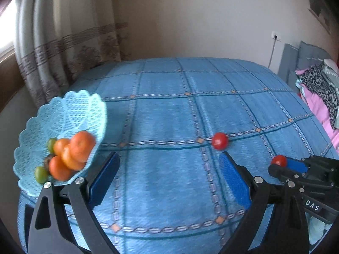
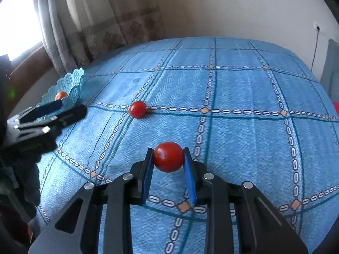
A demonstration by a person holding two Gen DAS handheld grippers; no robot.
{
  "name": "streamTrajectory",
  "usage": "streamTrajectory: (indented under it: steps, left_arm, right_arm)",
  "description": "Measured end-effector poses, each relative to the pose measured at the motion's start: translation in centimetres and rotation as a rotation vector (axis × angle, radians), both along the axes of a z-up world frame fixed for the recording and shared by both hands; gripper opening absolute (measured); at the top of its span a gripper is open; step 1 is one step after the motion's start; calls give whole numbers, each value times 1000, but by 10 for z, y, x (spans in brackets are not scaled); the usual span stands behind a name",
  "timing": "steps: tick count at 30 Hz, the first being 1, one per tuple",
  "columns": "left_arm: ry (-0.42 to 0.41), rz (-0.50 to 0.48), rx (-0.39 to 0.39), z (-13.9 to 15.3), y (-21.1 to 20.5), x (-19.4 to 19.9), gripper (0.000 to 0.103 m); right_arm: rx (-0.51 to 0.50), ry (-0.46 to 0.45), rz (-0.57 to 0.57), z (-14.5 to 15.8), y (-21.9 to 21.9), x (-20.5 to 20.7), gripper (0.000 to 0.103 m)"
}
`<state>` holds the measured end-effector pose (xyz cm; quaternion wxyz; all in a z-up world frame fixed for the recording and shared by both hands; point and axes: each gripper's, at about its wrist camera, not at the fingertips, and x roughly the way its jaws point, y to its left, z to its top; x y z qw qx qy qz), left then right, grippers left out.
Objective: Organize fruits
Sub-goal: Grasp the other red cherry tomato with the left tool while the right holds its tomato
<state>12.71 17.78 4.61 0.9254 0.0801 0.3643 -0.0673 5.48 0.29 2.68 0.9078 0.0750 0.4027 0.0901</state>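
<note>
1. Right wrist view: the right gripper [image 2: 168, 158] has its jaws clamped on a small red tomato [image 2: 168, 157], one blue pad pressed to each side. It is held at the very tips, so it stays visible and probably clear of the bed [image 2: 243, 89].

2. The bed, covered in a blue checked quilt, carries everything here. A second red tomato [image 2: 137, 109] lies loose on the quilt, well apart from the held one, further forward and to the left.

3. Left wrist view: the left gripper [image 1: 169, 173] has its jaws wide apart and holds nothing. The loose tomato sits just ahead of its right pad [image 1: 234, 180], so this gripper looks lined up to collect it.

4. A pale blue lattice fruit basket [image 1: 63, 110] sits at the left edge of the bed, just beside the left gripper. It appears tilted towards the camera, though fisheye distortion may add to that.

5. The basket holds several oranges [image 1: 81, 146] and a few small green fruits [image 1: 41, 174], bunched at its near side.

6. Judged from this, the sorting is mostly done: two tomatoes remain outside the basket, one already gripped and likely bound for it.
</note>
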Motion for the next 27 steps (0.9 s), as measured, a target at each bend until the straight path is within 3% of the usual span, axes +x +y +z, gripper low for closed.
streamTrajectory:
  steps: [6,11,15,17,24,27]
  left_arm:
    - [34,-85,33,-18,-29,16,93]
    - [104,-132,11,-35,-42,34,78]
    - [125,-150,20,-46,-54,43,76]
    - [140,-151,25,-52,-59,49,68]
    - [153,-143,9,-54,-68,64,56]
    - [152,-144,12,-53,-71,65,40]
  right_arm:
    - [7,-10,-15,3,-6,0,28]
    - [8,-11,-18,3,-7,2,28]
    - [13,-8,-25,3,-7,3,28]
    - [16,-9,-25,4,-7,3,28]
    - [18,-7,-25,3,-8,4,28]
    - [19,-9,-24,3,-8,3,28]
